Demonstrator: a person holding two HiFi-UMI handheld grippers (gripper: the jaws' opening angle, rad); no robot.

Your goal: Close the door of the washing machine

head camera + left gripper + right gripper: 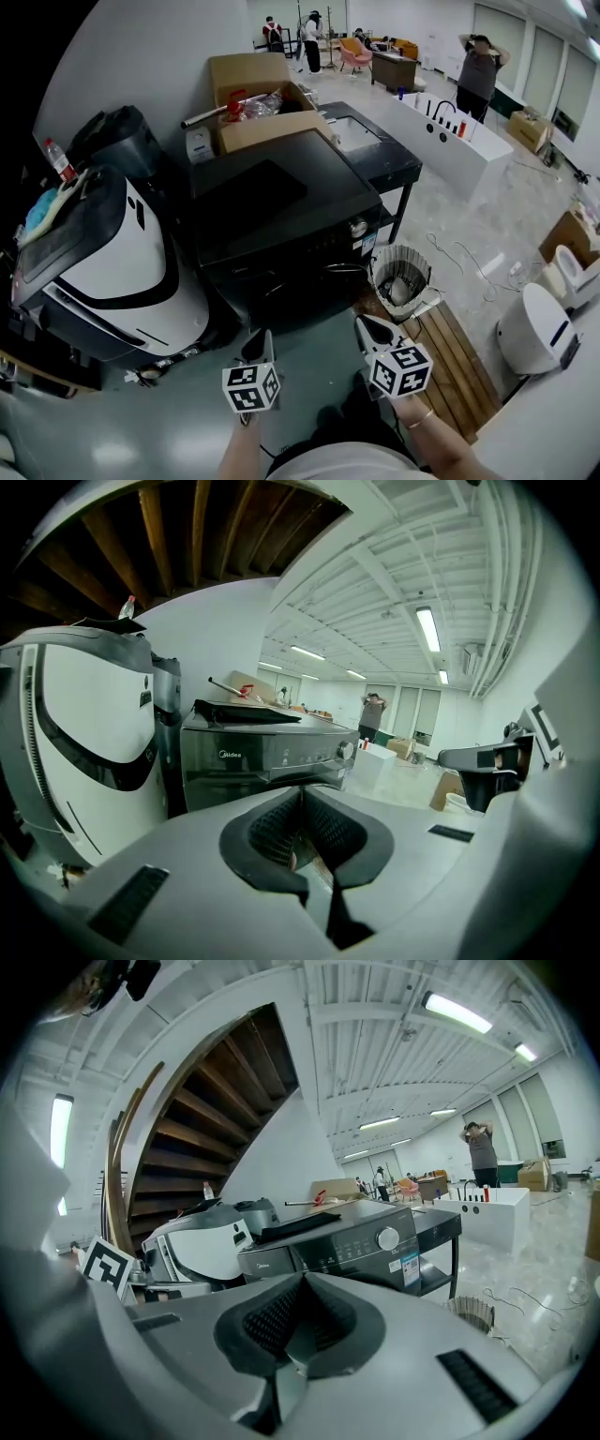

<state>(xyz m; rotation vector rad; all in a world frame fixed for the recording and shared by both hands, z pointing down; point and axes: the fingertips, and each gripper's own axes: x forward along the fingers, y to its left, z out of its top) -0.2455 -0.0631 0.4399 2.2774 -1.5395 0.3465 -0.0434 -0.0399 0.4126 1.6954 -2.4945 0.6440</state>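
- washing machine (281, 216): black front-loader at scene centre, just beyond both grippers. The control panel and knob face the near side.
- door (323, 279): on the near front face, below the panel. It is dark, and the head view shows only a chrome arc of its rim. I can't tell whether it is latched. In both gripper views the gripper's own body covers it.
- left gripper (255, 342): jaws fully together with nothing between the pads. It sits near-left of the washer front, apart from it.
- right gripper (368, 326): jaws fully together, also empty. It sits near-right of the washer front, by the door's right side, not touching.
- The two grippers are side by side, both aimed at the machine and tilted slightly down.
- white appliance (112, 253): just left of the washer, with a curved white-and-black shell.
- cardboard box (251, 98): open, on the far side of the washer top.
- black table (380, 155): just right of the washer.
- wire basket (401, 277): on the floor at the washer's near-right corner.
- wooden slat board (461, 366): on the floor, near-right of the basket.
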